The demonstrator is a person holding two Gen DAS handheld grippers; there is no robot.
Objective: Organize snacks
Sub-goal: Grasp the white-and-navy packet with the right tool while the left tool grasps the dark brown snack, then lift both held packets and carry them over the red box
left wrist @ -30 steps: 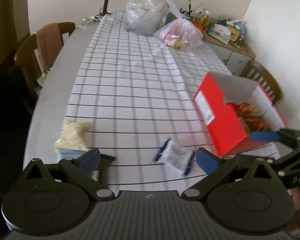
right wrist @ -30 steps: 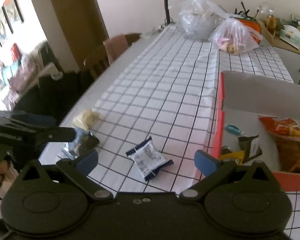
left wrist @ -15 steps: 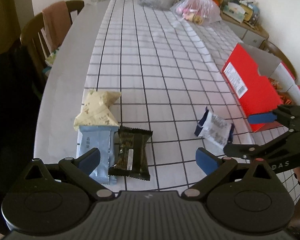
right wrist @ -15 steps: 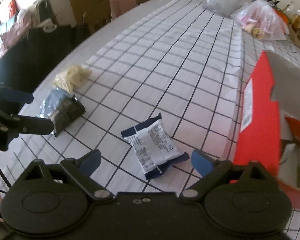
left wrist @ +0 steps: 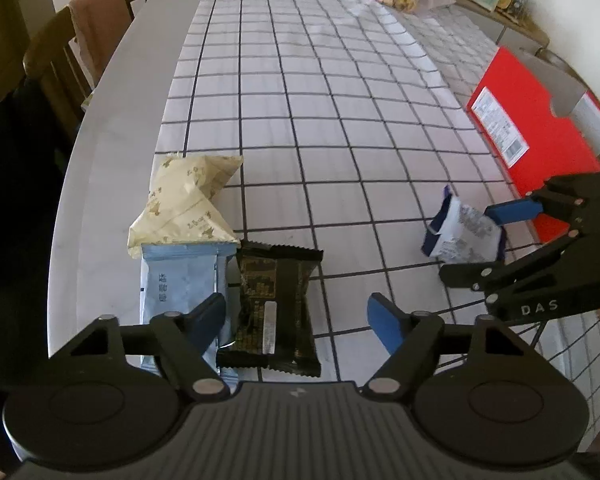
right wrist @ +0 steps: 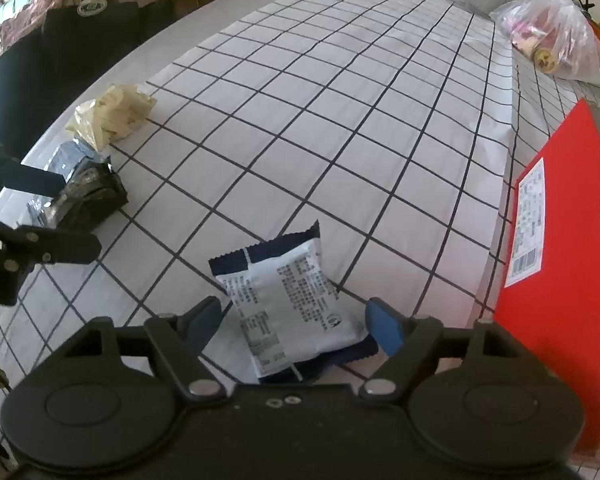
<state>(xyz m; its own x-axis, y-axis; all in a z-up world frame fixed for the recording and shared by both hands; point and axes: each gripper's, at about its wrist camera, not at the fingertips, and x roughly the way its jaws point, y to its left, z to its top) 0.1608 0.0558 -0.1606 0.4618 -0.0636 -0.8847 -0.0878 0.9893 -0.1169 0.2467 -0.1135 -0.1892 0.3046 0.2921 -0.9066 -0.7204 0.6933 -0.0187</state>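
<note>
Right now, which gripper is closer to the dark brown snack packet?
Left. The left gripper is open right over the dark brown packet, fingers on either side. The right gripper is off to its right, open around the white and navy packet.

White tablecloth (left wrist: 340,128) with a black grid; red box (left wrist: 536,128); cream packet (left wrist: 184,208), pale blue packet (left wrist: 180,280), black packet (left wrist: 276,292), white-and-navy packet (right wrist: 292,304).

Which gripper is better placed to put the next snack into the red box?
Right. The right gripper is open astride the white-and-navy packet, right beside the red box. The left gripper is open over the black packet, on the far side from the box.
</note>
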